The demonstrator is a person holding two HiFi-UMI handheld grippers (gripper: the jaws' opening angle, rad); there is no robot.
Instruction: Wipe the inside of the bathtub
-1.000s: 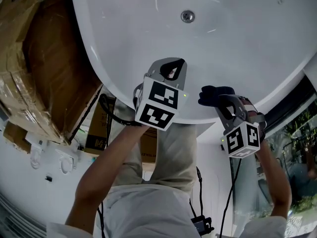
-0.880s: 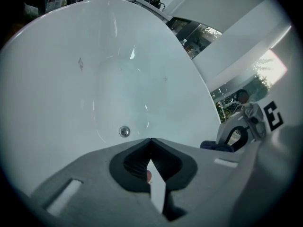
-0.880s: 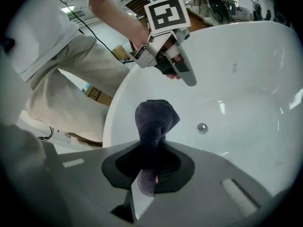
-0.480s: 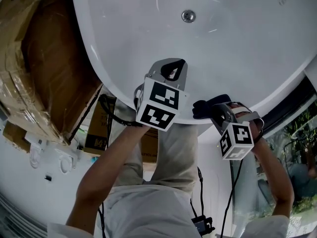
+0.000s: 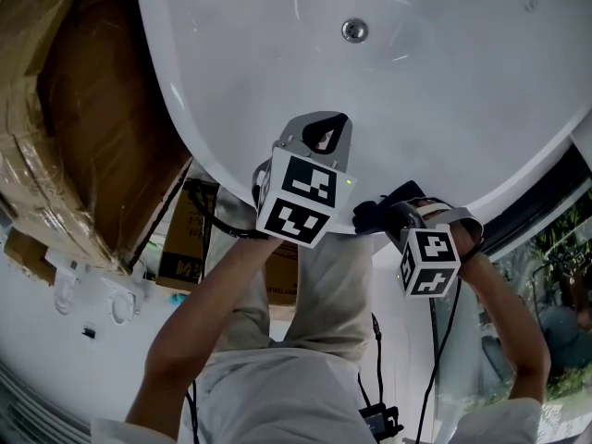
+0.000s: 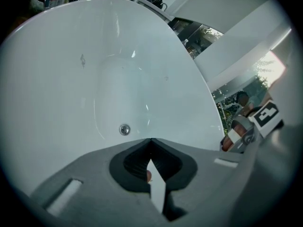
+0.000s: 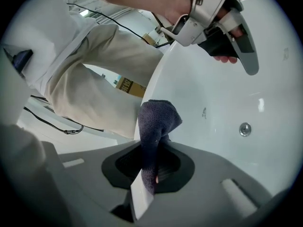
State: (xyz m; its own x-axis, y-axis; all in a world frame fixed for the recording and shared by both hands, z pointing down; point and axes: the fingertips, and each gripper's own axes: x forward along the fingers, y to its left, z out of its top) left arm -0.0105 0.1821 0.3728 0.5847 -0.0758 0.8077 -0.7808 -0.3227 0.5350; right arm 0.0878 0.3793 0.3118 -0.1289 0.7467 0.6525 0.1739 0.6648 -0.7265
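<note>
Over the last second the right gripper (image 5: 384, 214) has drawn back from the basin wall toward the person and across to the left. It now sits just beside the left gripper (image 5: 324, 129), at about 5 o'clock from it, while the left one has hardly shifted.

Nearest the camera are the person's beige trousers (image 5: 324, 285), pressed up to the tub. The right gripper's jaws are clamped on a dark grey-blue folded cloth (image 7: 156, 119), which stands up out of them in a bunched lump. In the head view the cloth (image 5: 370, 215) lies over the near rim of the white glossy oval bathtub (image 5: 444, 91); whether it actually touches the rim cannot be told.

The left gripper's jaws are pressed together with nothing between them, and it hovers over the near inner wall. Farther in, at 12 o'clock, the small round chrome drain (image 5: 353, 30) sits in the tub floor. Plastic-wrapped brown cardboard boxes (image 5: 83, 128) stand outside the tub at 9 o'clock.

The inside looks barely begun from here. To wipe it well, the cloth should probably go back over the rim and be pressed flat, so its broad face rather than the bunched tip meets the wall. Overlapping strokes should run from the rim down toward the drain. The empty left gripper should stay clear of the path.
</note>
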